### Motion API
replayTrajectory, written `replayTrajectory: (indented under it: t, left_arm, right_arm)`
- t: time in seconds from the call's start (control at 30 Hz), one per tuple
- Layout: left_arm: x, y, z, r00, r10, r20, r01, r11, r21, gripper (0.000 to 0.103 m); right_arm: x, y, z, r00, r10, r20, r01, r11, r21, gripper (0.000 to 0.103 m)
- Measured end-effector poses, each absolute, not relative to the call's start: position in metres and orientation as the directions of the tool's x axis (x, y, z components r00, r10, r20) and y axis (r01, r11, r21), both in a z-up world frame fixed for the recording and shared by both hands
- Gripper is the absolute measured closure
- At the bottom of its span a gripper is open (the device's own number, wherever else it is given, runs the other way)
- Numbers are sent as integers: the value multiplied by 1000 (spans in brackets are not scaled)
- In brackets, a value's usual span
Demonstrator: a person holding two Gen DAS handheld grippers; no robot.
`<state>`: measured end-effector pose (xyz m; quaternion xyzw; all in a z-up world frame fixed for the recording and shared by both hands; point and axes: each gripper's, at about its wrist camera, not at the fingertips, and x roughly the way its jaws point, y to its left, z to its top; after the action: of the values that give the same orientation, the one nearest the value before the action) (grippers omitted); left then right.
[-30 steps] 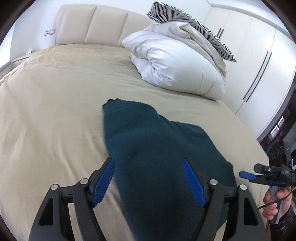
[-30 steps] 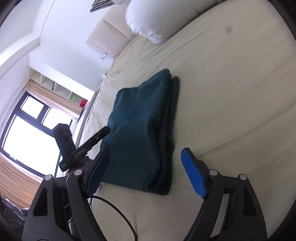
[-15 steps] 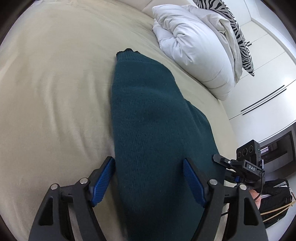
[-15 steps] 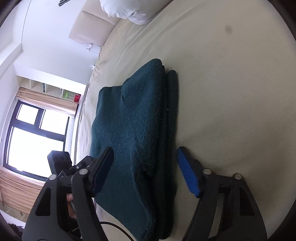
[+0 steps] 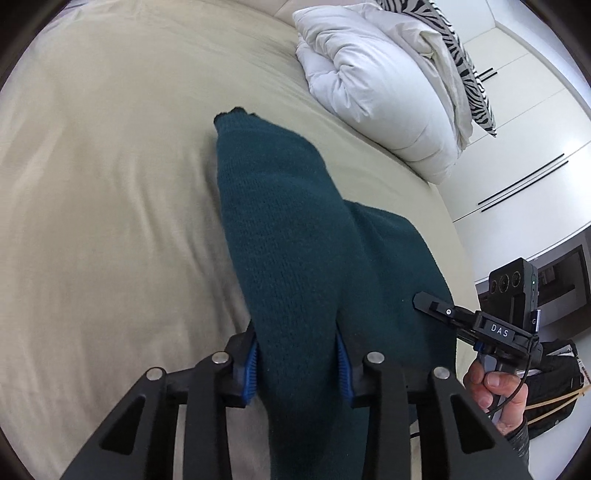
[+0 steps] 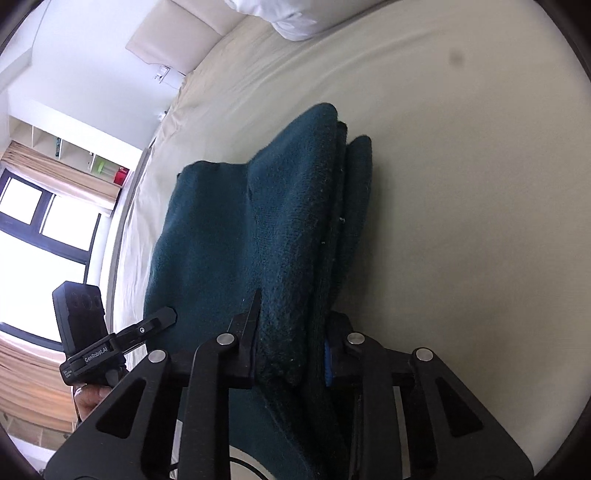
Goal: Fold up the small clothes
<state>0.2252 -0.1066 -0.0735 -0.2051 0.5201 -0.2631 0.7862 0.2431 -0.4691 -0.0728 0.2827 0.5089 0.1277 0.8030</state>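
A dark teal knitted garment point(image 5: 288, 221) lies folded in layers on the beige bed point(image 5: 110, 184). My left gripper point(image 5: 297, 365) is at its near end, jaws closing, and a bunched ridge of the knit is pinched between the blue pads. In the right wrist view the same garment point(image 6: 229, 229) shows its stacked fold edges. My right gripper point(image 6: 290, 347) is closing too, with the thick folded edge squeezed between its fingers. Each gripper appears in the other's view: the right gripper point(image 5: 461, 317) in a hand point(image 5: 495, 387), and the left gripper point(image 6: 122, 339).
A white duvet bundle point(image 5: 380, 96) and a zebra-print cushion point(image 5: 461, 55) sit at the head of the bed. White wardrobe doors point(image 5: 535, 147) stand to the right. The headboard point(image 6: 173, 33) and a bright window point(image 6: 33, 240) lie beyond the bed sheet point(image 6: 461, 184).
Both grippers came in over the garment's near edge. Their jaws went from wide open around the cloth to pinched onto it, and the fabric has bunched up between the pads.
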Motion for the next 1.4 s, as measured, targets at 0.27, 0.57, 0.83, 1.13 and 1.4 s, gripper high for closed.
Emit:
replayTrajectory:
  t: [0.27,0.57,0.83,1.13,1.4]
  left_arm:
    - [140,-28,-37,401,-602,-691,221,795,-564,66]
    - [50,44,-38,456,-588,-668,158,792,-589,66]
    - [25,72,-83,409,-587,-699,91,788,-608,66]
    - [26,81,-120,403,-673,-620,91,704,-705,56]
    - [24,76,-115,414,-654,-634,90,722,-686,56]
  right_arm:
    - [182,-393,-35,439,532,-724,-56,820,569,81]
    - [108,-298,-21,399,605,-689,-197,790,580,81]
    - [77,-243,-69,322,657,-682,-198,751,630,81]
    - [66,-281,-149,305,771,-560,-86,608,790,80]
    - [61,-269,-141,339,748,-571,-101,632,769,80]
